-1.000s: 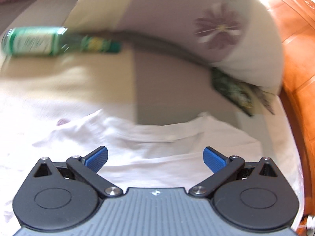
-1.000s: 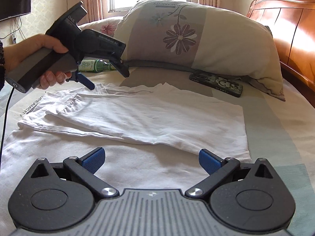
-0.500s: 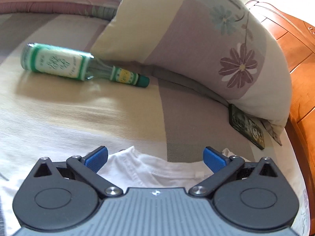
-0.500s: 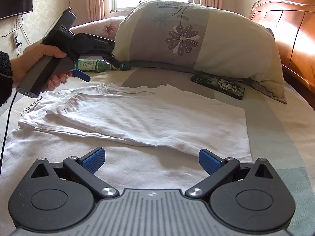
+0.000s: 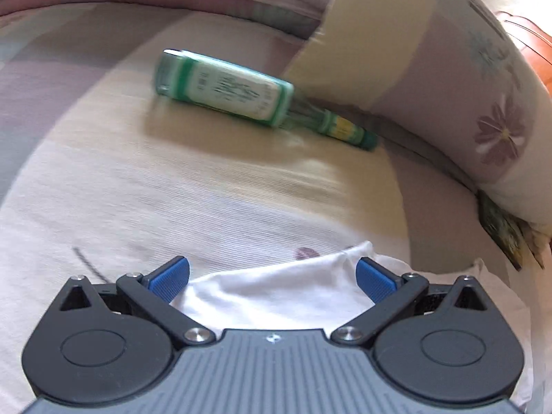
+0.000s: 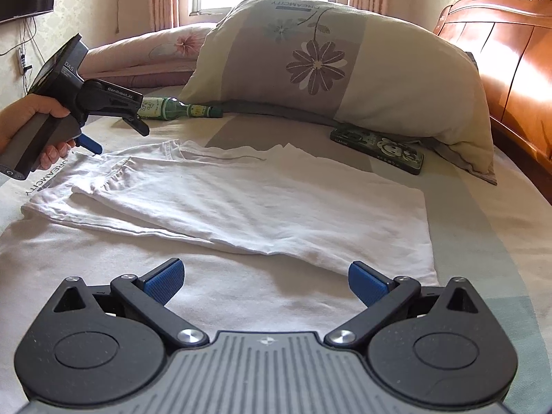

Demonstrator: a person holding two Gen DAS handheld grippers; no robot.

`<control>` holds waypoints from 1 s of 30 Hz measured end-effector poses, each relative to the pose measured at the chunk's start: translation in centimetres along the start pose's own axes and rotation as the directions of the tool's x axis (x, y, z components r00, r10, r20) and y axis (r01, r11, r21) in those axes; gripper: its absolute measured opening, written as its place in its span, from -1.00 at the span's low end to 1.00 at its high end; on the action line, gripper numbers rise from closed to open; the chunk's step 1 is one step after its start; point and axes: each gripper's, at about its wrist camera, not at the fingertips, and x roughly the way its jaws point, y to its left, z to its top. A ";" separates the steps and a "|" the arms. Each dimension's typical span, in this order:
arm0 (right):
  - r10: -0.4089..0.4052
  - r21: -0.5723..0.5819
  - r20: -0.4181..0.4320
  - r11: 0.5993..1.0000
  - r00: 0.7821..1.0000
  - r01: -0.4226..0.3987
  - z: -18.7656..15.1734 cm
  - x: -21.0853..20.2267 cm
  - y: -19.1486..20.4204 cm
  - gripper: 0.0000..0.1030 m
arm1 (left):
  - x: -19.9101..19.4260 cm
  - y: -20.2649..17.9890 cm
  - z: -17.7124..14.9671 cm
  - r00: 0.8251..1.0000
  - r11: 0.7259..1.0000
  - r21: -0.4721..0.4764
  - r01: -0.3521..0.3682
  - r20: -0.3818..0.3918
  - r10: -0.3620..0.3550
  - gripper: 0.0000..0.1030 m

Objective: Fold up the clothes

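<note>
White shirt (image 6: pixel 248 203) lies flat beyond the wide-spread right gripper (image 6: pixel 265 281); the left gripper (image 5: pixel 272 276), equally wide, frames its far-left edge.

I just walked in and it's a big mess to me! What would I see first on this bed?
First the white shirt, spread flat across the middle of the bed. Behind it leans a big flowered pillow, with a green bottle lying on its side at the pillow's left end. The left gripper, open, hovers at the shirt's far left corner.
</note>
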 end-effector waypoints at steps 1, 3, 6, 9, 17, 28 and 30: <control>0.004 0.001 0.001 1.000 1.000 -0.004 0.0 -0.1 0.0 1.00 | -0.6 0.3 0.0 1.000 1.000 -0.008 0.010 0.000 -0.010 0.98; 0.011 0.001 0.004 1.000 1.000 -0.011 0.0 -0.2 0.1 1.00 | -2.3 1.0 -0.6 0.998 0.998 -0.013 0.059 0.009 -0.058 0.98; 0.012 -0.016 0.013 1.000 1.000 -0.011 -0.1 -0.2 0.2 1.00 | -4.2 1.6 -1.8 0.991 0.991 -0.009 0.137 0.000 -0.137 0.98; 0.006 -0.017 0.009 1.000 1.000 -0.006 -0.3 -0.1 0.2 1.00 | -4.7 1.8 -3.0 0.979 0.979 0.016 0.205 -0.009 -0.205 0.98; -0.020 -0.007 -0.027 1.000 0.999 0.020 -0.8 0.8 -0.4 1.00 | -3.8 4.6 -3.6 0.999 0.998 -0.060 0.034 0.030 -0.032 0.98; -0.017 -0.036 -0.031 0.999 0.999 0.016 -0.8 1.0 0.3 1.00 | -2.6 5.1 -3.0 0.984 0.985 -0.043 0.166 0.077 -0.162 0.98; -0.014 -0.043 -0.035 0.999 0.999 0.012 -0.9 1.2 0.4 1.00 | -2.2 5.2 -2.5 0.990 0.992 -0.041 0.122 0.080 -0.118 0.97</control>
